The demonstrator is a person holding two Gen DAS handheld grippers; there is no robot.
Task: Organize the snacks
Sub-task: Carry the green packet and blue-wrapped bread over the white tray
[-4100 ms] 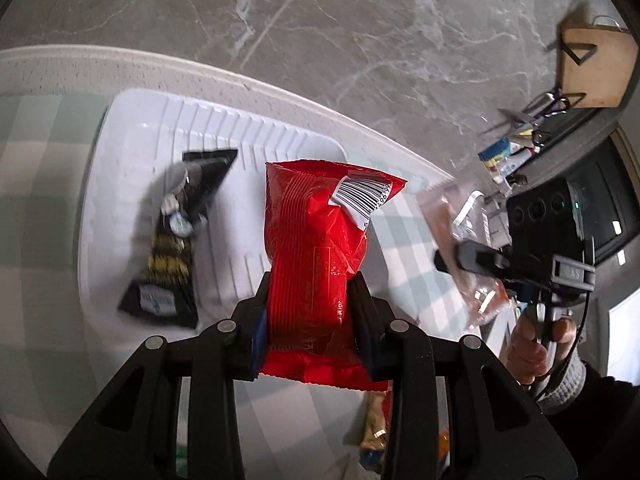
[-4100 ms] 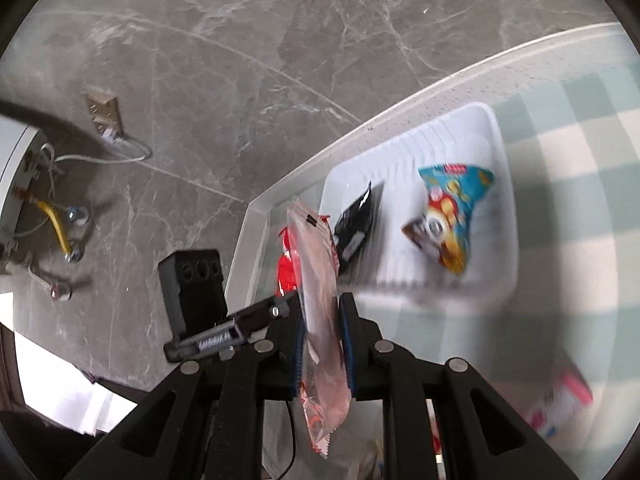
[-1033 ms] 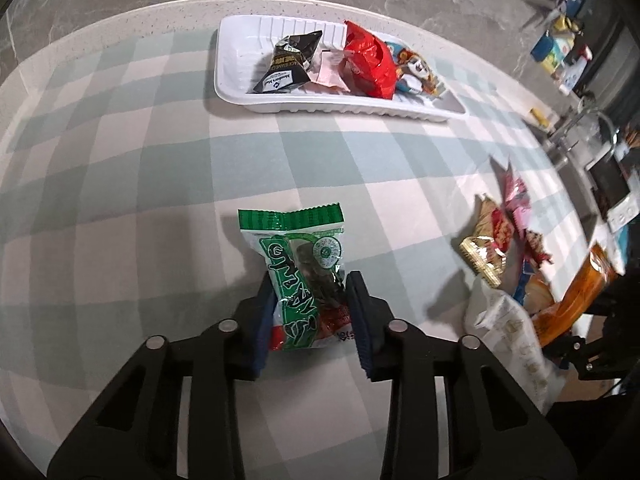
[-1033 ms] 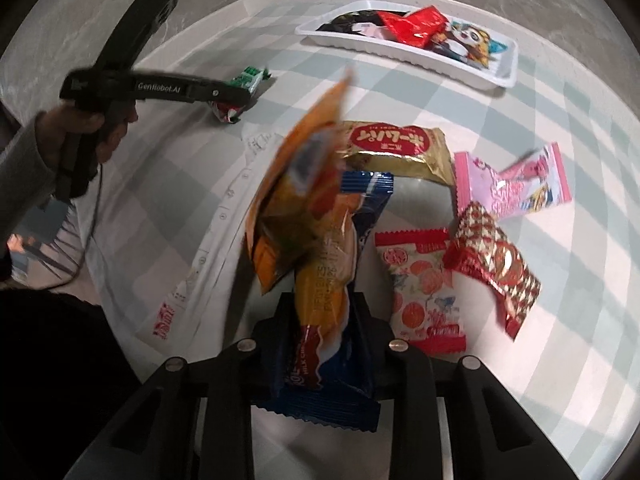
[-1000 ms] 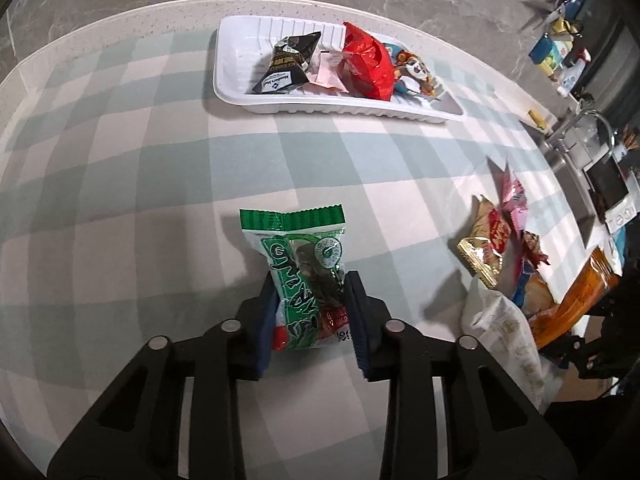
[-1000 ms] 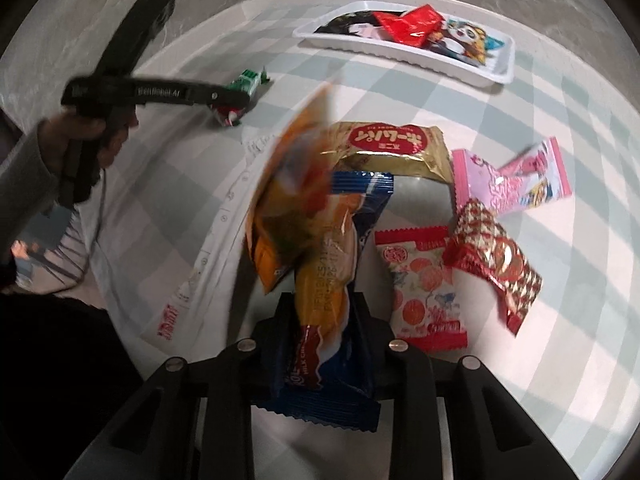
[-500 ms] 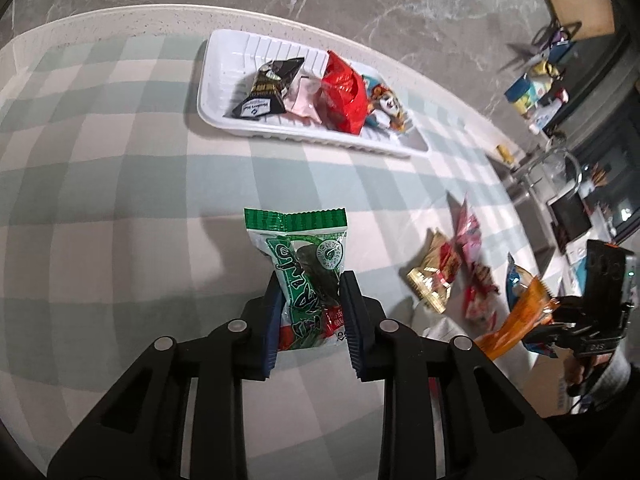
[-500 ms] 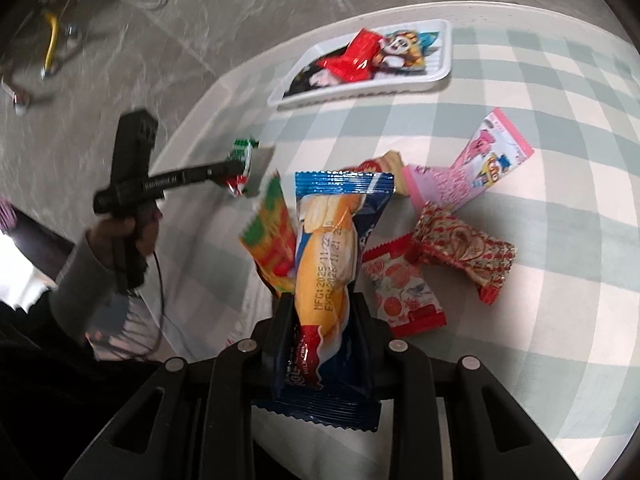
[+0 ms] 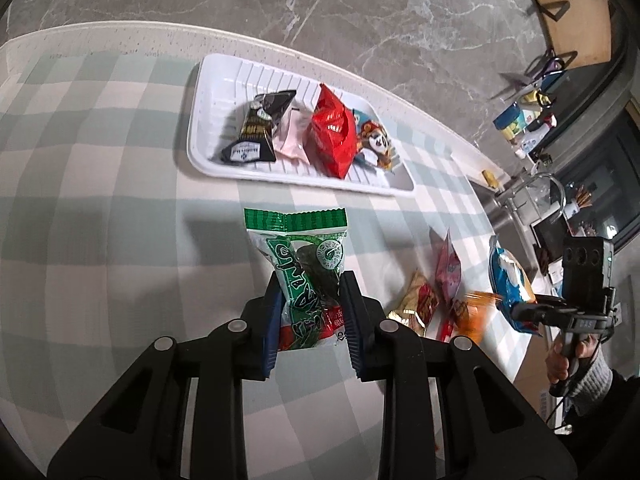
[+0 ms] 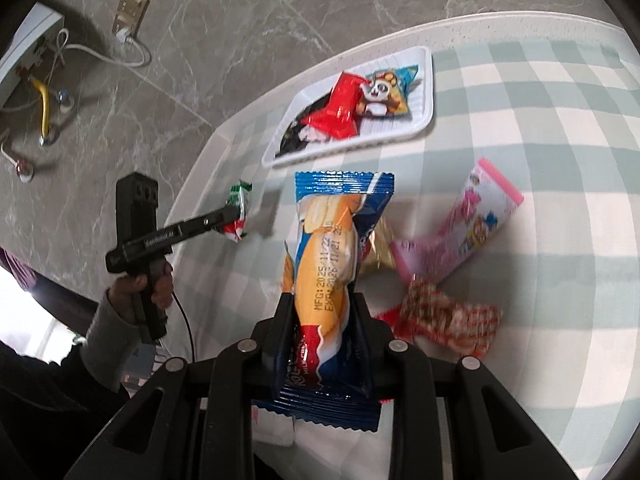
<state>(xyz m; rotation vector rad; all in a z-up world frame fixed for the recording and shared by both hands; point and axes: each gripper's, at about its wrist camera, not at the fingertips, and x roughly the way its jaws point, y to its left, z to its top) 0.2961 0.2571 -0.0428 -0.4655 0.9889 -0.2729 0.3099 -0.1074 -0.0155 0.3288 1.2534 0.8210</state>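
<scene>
A glossy green snack packet (image 9: 306, 264) with a crimped, saw-toothed top seal is pinched by its lower half between the blue-padded jaws of the left tongs (image 9: 312, 312), and is held clear of the worktop (image 9: 100, 184), which is covered by a soft check of pale green and white. A blue foil packet (image 10: 336, 264) with a clear window showing an elongated golden pastry is clamped upright in the right tongs (image 10: 324, 320); date print is stamped along its window.

Beyond the green packet, near the worktop's far edge, a shallow white plastic tray (image 9: 208, 80) with a ribbed floor and rounded corners is seen. In the tray a crinkled black packet (image 9: 256, 128), a pale pink packet (image 9: 290, 140), a shiny red pouch (image 9: 330, 136) and a packet printed with a panda (image 9: 374, 144) are laid side by side, overlapping.

On the near side of the tray, loose wrappers are scattered: a long pink printed packet (image 10: 472, 220), a red-and-white checked packet (image 10: 444, 316) and a gold foil one (image 10: 378, 252), touching one another. A grey marbled floor (image 10: 240, 20) is visible past the worktop's rim.
</scene>
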